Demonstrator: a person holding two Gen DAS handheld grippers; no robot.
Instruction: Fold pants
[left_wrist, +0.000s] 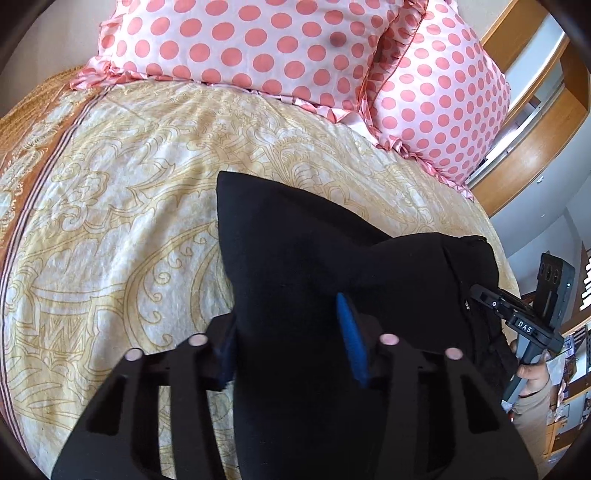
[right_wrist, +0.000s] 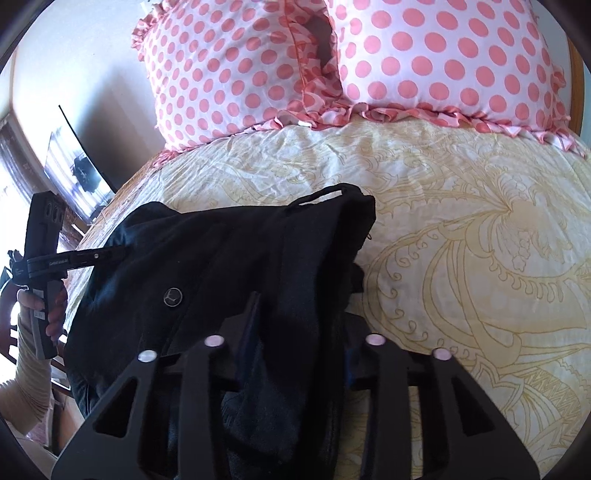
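Note:
Black pants (left_wrist: 295, 258) are held up over a bed with a cream and gold patterned cover (left_wrist: 110, 221). In the left wrist view my left gripper (left_wrist: 288, 339) is shut on a thick fold of the black cloth, its blue pads pressed on each side. The right gripper (left_wrist: 476, 295) shows at the pants' right edge, gripping it. In the right wrist view my right gripper (right_wrist: 299, 339) is shut on the pants (right_wrist: 221, 258) near the waistband; a round button shows on the cloth. The left gripper (right_wrist: 122, 254) shows at the pants' left edge.
Two pink polka-dot pillows (left_wrist: 258, 44) (right_wrist: 424, 55) lie at the head of the bed. A wooden headboard (left_wrist: 535, 147) stands behind them. A dark screen (right_wrist: 81, 166) leans by the wall at the left. The bed cover (right_wrist: 480, 258) is bare to the right.

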